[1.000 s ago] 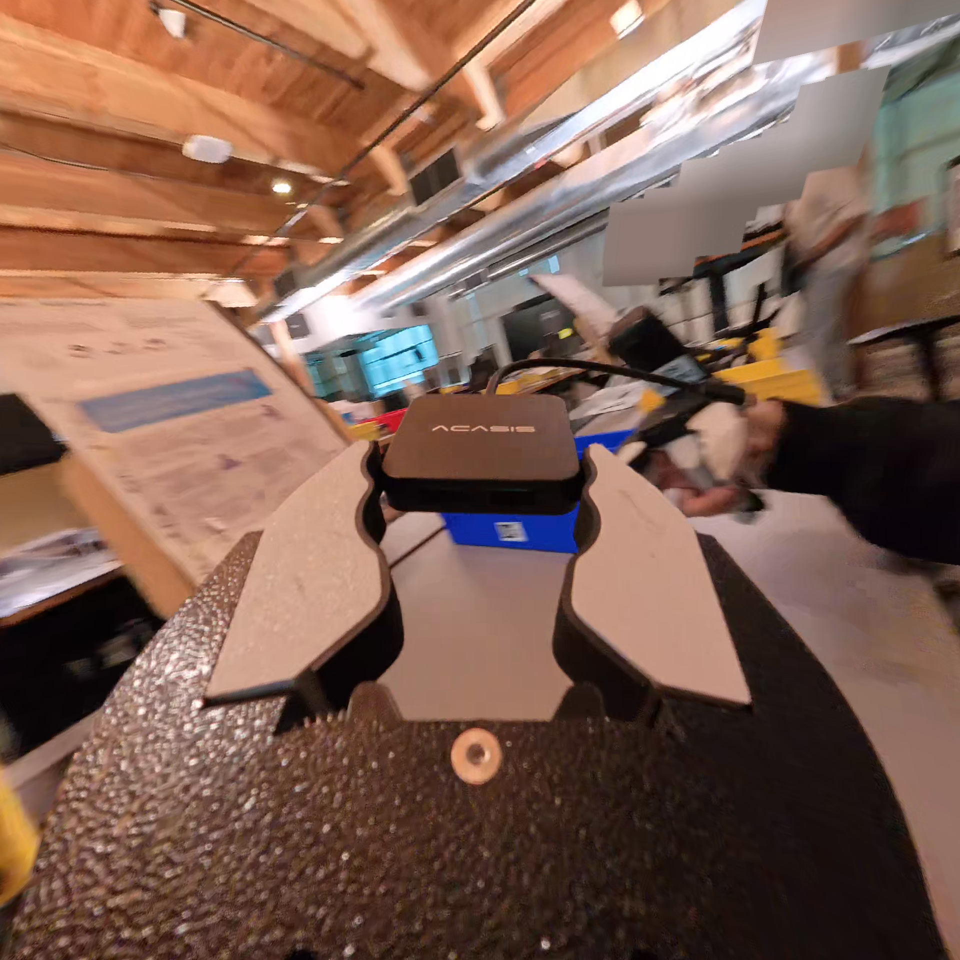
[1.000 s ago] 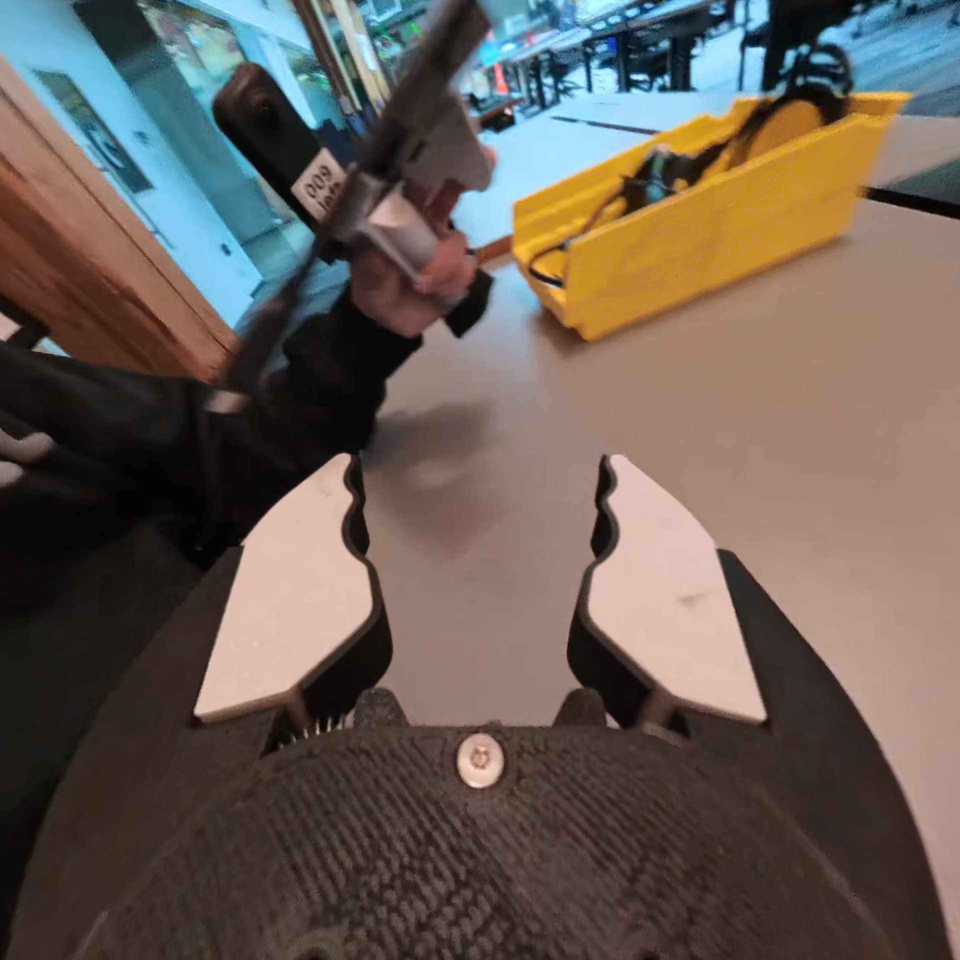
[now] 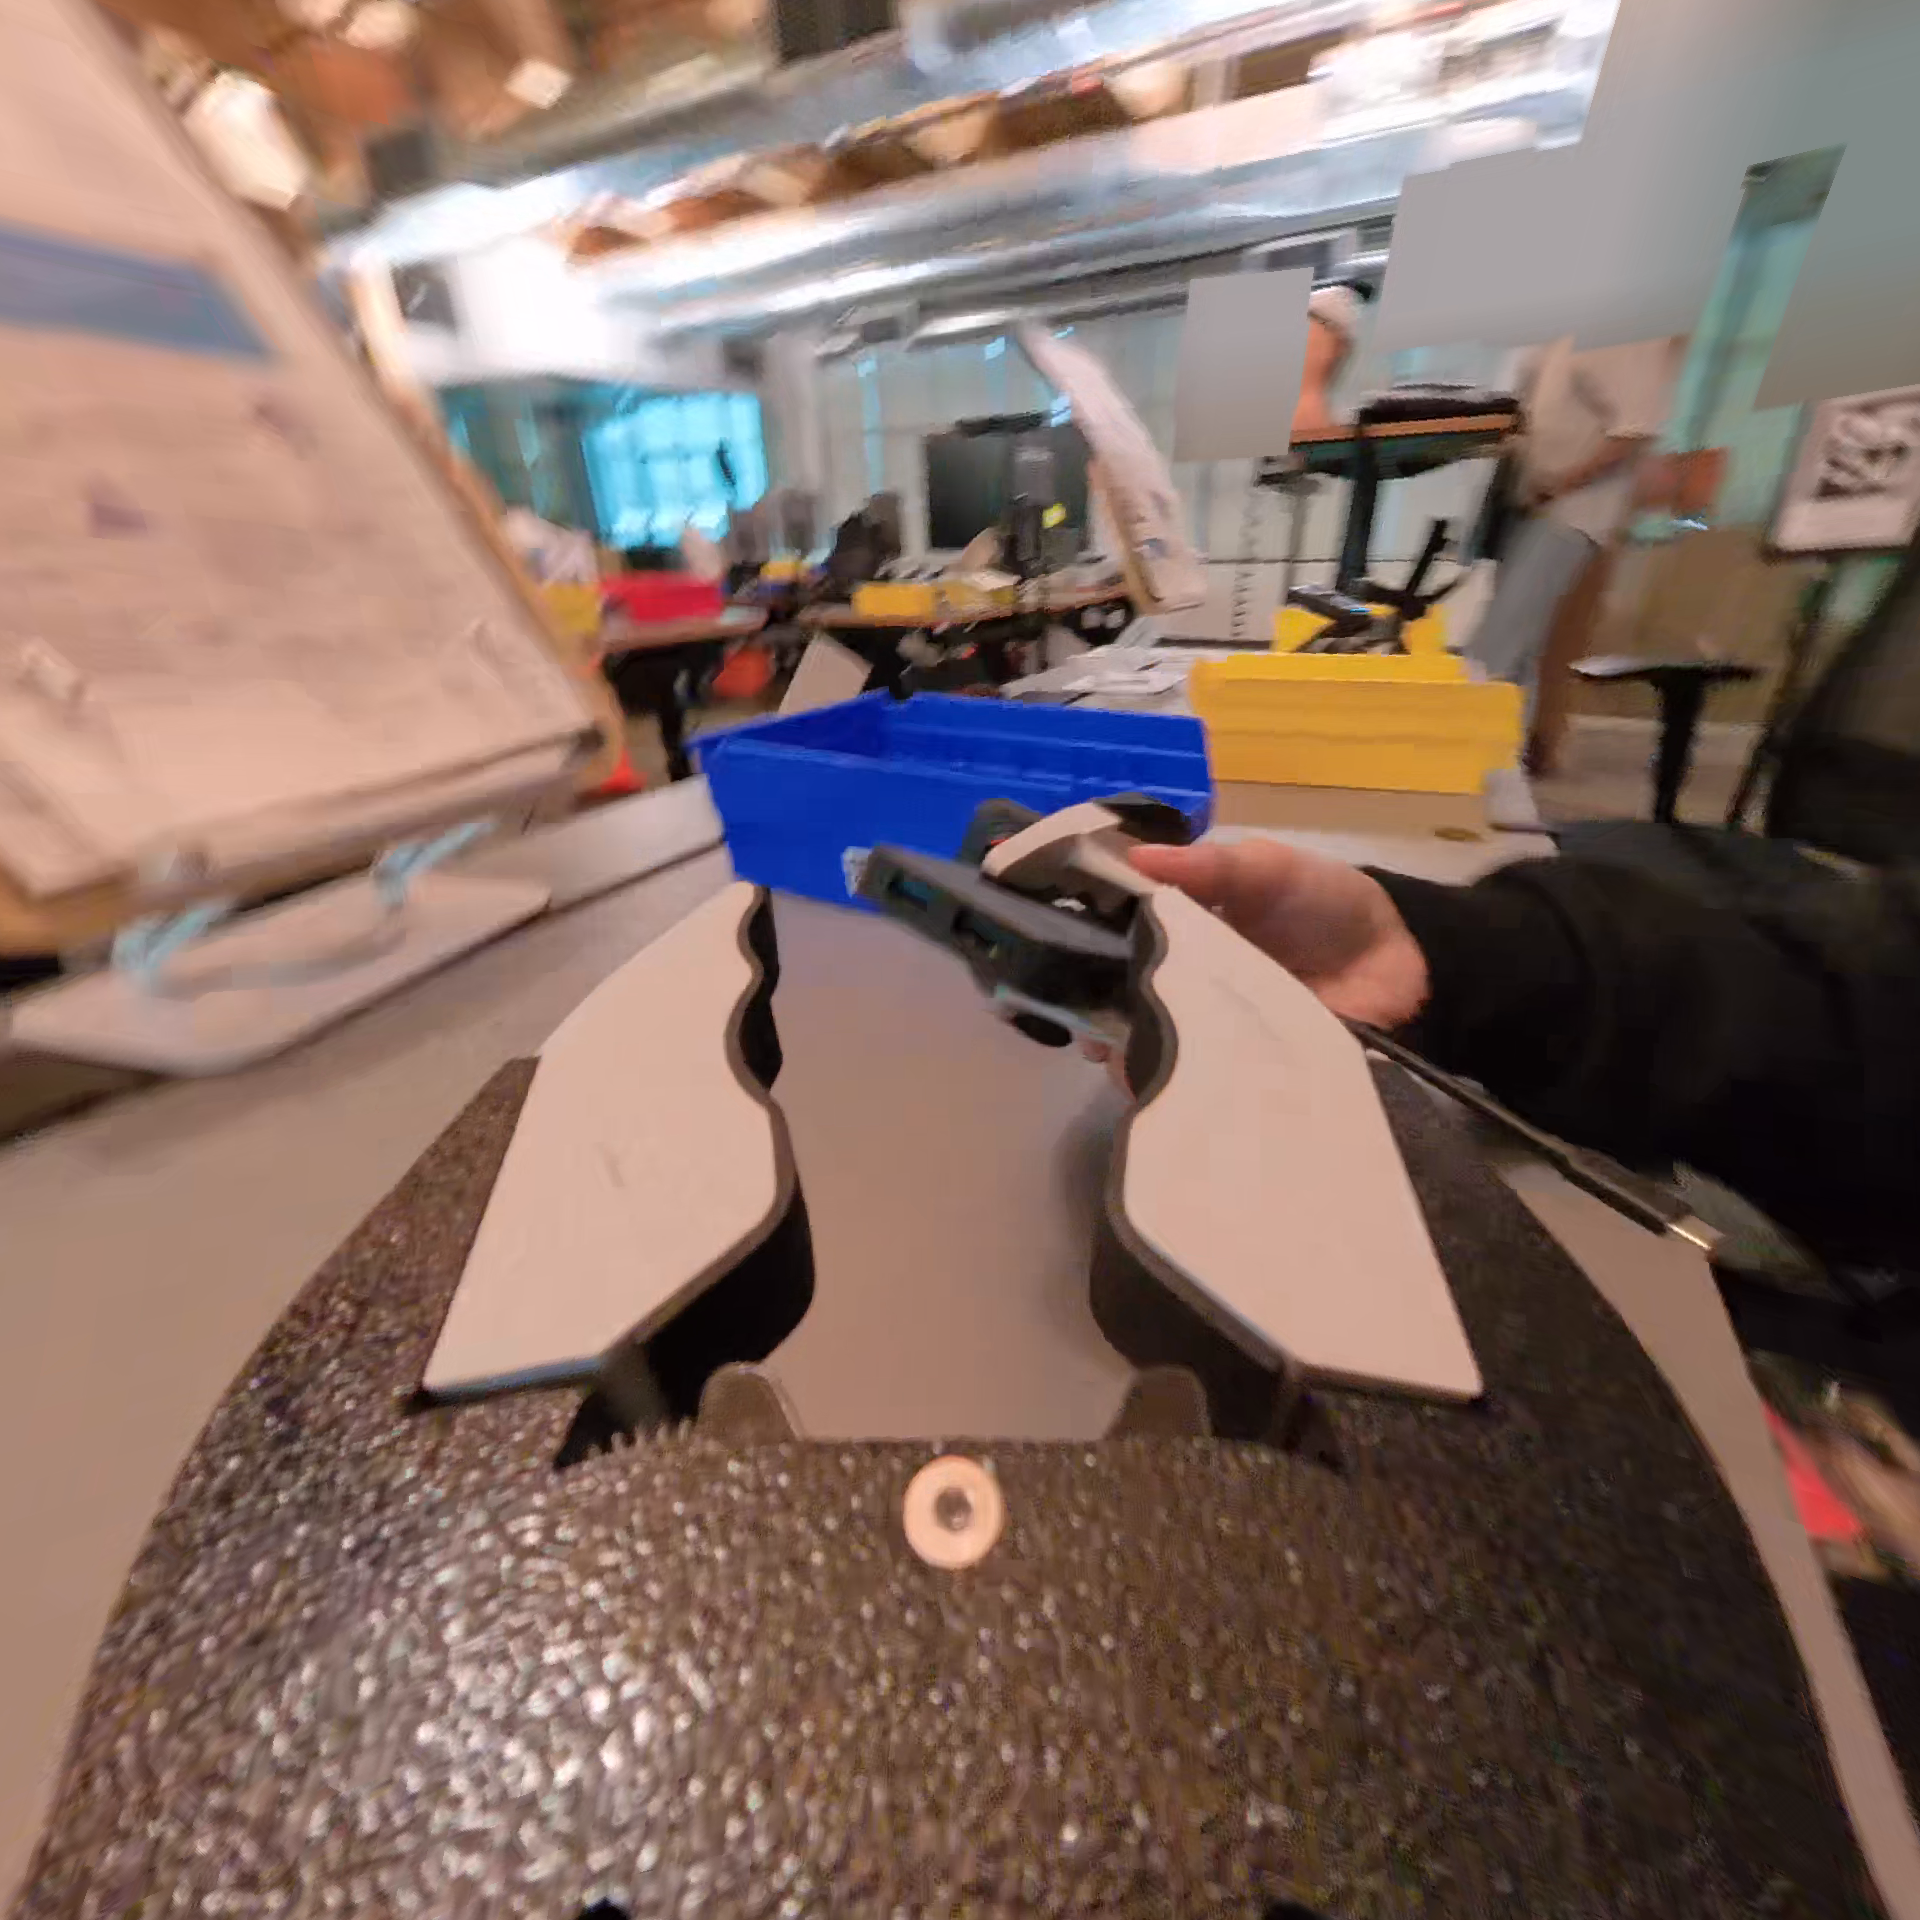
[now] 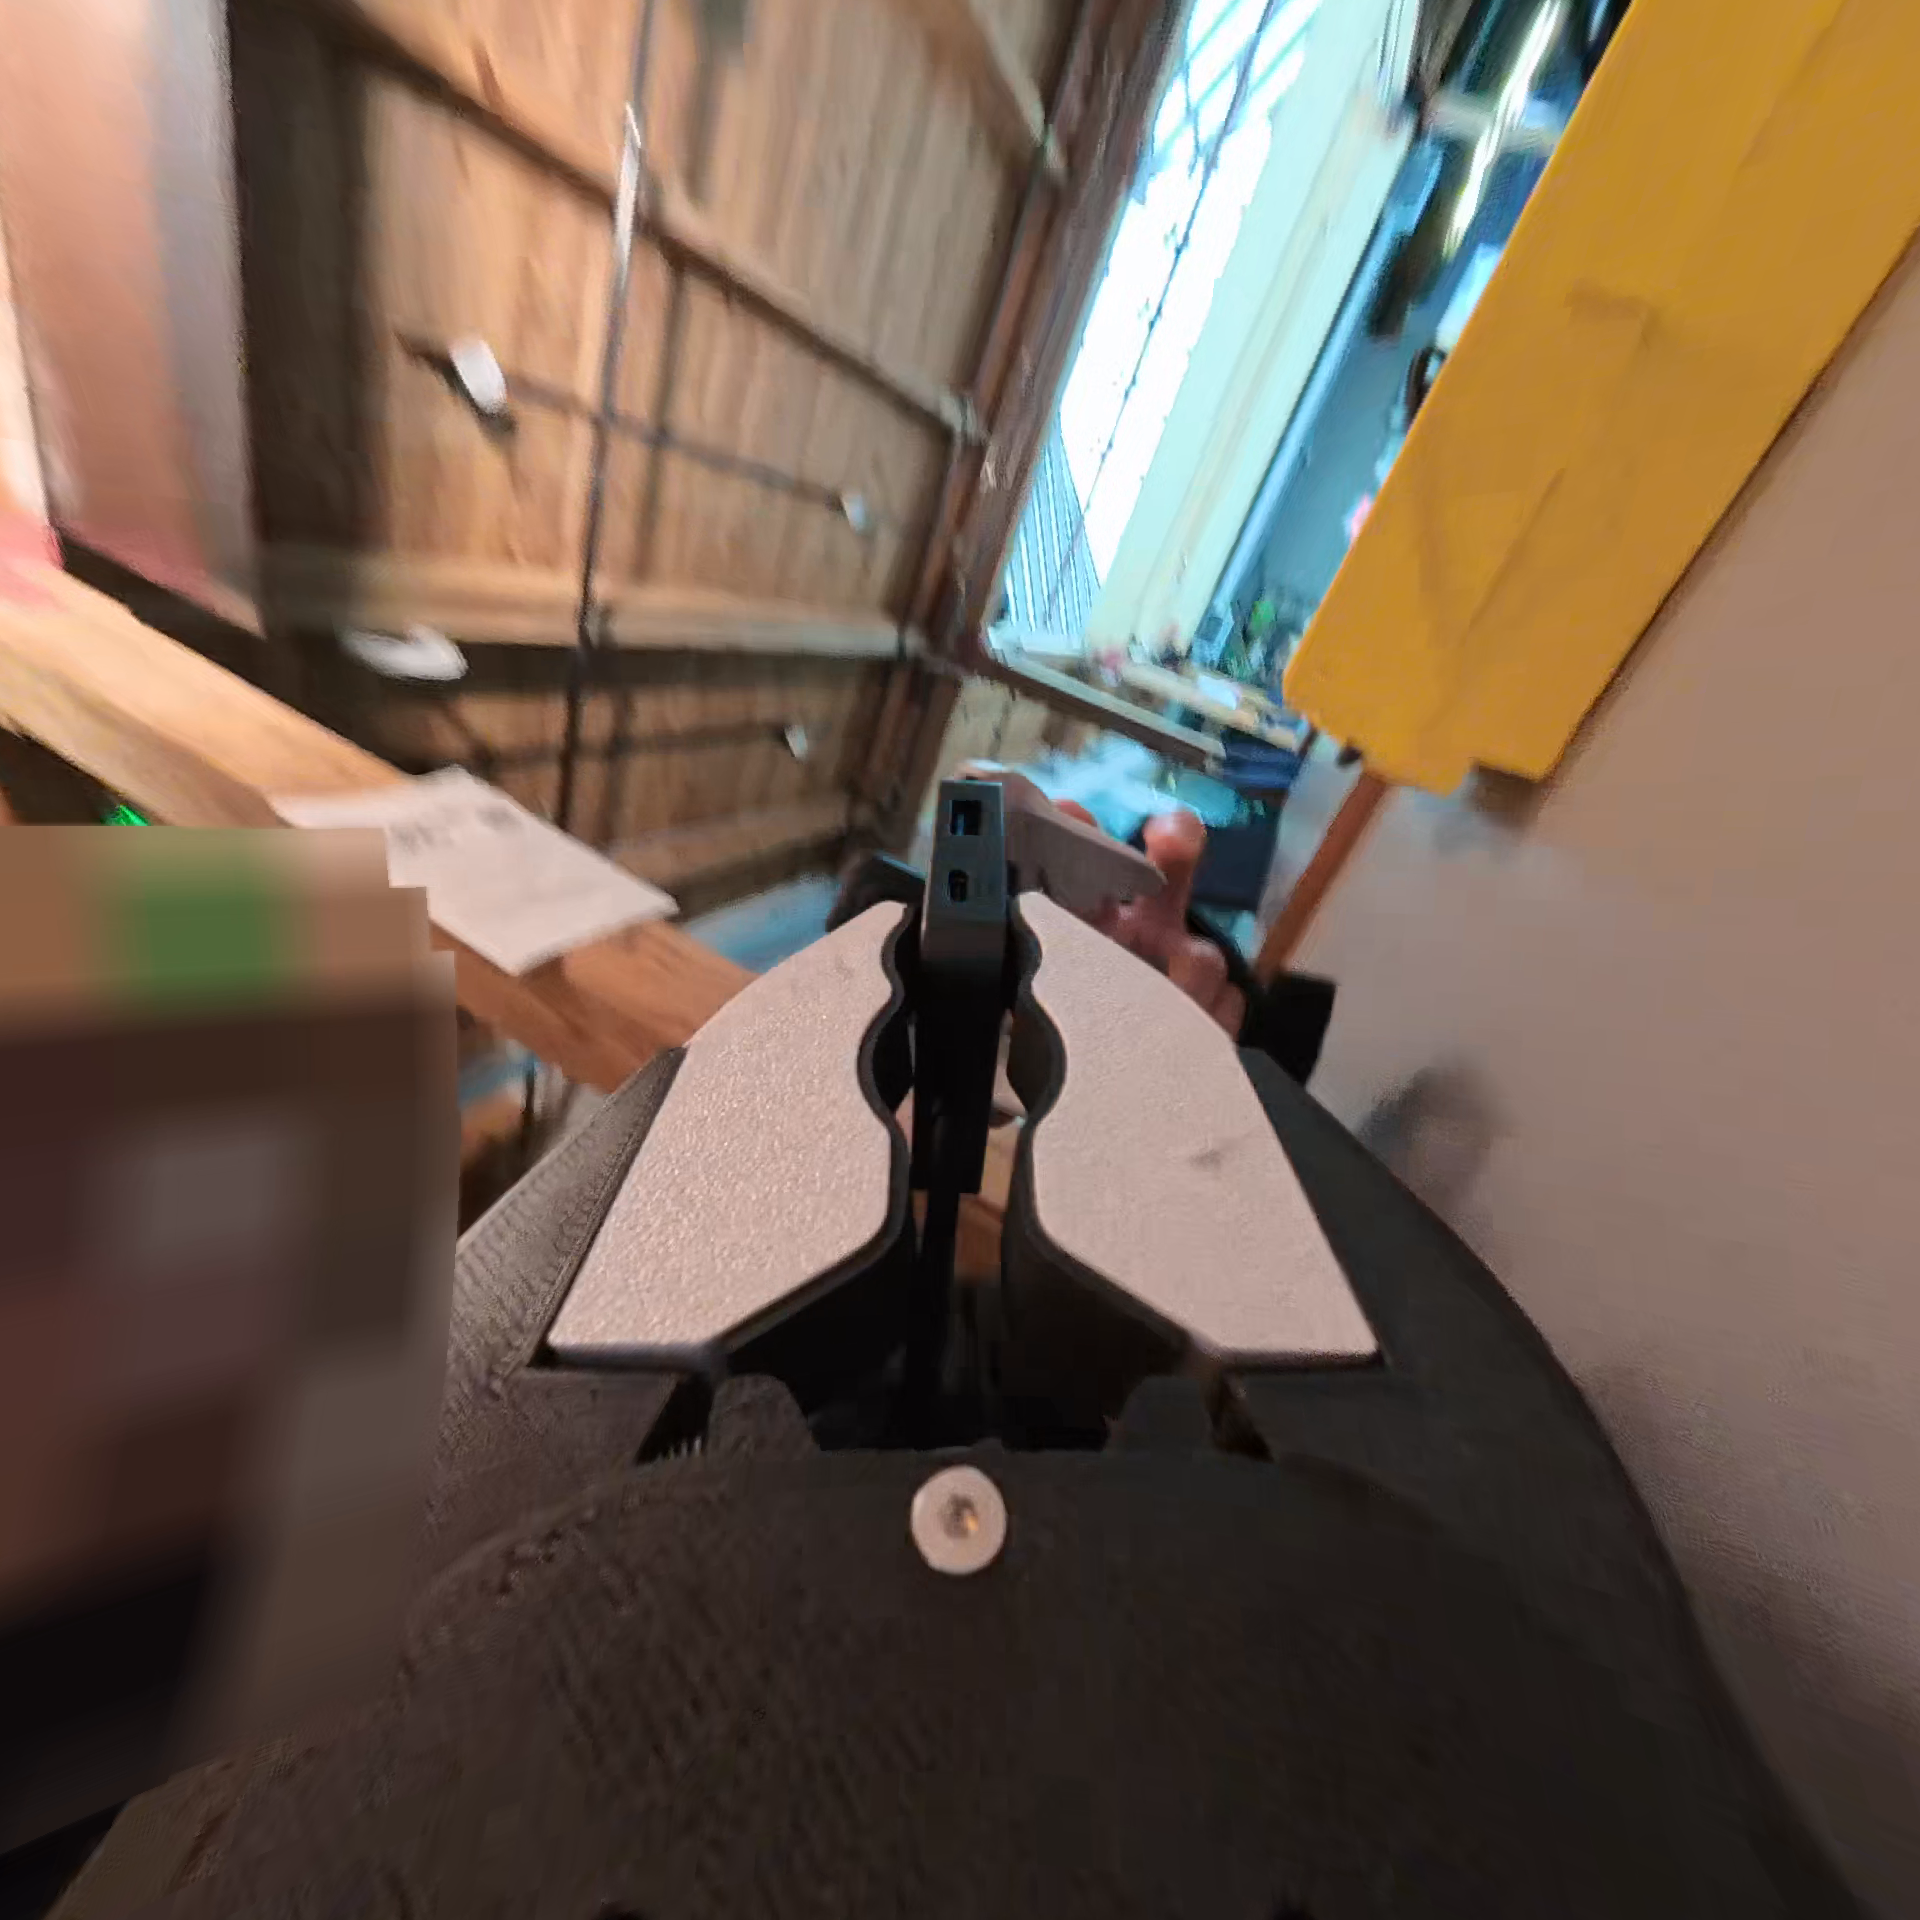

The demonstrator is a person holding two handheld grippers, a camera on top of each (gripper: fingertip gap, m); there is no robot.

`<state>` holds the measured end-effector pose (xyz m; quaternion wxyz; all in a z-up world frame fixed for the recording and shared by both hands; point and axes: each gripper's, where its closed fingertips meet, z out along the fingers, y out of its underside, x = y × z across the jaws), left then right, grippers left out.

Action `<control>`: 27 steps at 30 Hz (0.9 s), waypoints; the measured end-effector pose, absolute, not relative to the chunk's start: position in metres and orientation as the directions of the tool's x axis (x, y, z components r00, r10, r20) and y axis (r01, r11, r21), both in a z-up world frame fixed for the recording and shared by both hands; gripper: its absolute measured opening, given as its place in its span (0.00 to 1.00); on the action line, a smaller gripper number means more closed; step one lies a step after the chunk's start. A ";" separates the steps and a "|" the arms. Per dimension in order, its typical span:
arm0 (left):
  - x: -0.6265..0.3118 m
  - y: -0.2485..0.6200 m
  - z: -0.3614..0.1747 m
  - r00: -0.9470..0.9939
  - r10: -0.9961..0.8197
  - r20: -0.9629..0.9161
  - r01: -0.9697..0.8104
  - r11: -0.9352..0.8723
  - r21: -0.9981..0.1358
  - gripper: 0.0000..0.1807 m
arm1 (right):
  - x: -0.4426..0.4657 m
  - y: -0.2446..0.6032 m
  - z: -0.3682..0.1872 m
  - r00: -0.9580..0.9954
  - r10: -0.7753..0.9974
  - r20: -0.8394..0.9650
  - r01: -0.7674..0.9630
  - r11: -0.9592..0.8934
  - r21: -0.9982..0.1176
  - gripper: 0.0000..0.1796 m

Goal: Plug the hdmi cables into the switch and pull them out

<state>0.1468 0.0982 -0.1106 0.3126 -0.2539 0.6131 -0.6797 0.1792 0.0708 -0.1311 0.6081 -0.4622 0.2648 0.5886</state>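
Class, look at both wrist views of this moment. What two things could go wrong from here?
1. The right claw pinches the switch edge-on, near its tips only. A push from a plug might twist it or make it slip out.
2. A black cable trails loose past the sleeve, beside the open, empty left claw. It could snag there and tug things off line.

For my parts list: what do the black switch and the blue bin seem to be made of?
The switch looks like matte black plastic: dull, even surface, ports cut cleanly into its edge. The blue bin looks like moulded plastic, probably smooth: uniform saturated colour, thin walls; blur hides its finish.
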 end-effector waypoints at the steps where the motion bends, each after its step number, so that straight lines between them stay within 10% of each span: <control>1: 0.154 0.106 -0.114 -0.639 -0.768 0.038 0.035 -0.079 -0.996 0.35 | 0.187 0.069 -0.131 0.145 0.475 -0.868 -0.976 -0.077 -0.205 0.08; 10: 0.152 0.063 -0.145 -0.633 -0.571 0.522 -0.464 -0.261 -0.847 0.26 | 0.202 0.065 -0.125 0.190 0.510 -0.839 -0.982 0.086 -0.171 0.08; 27: 0.165 0.062 -0.139 -0.579 -0.329 0.746 -0.560 -0.505 -0.657 0.07 | 0.184 0.059 -0.115 0.614 0.392 -0.685 -0.784 0.196 -0.589 0.18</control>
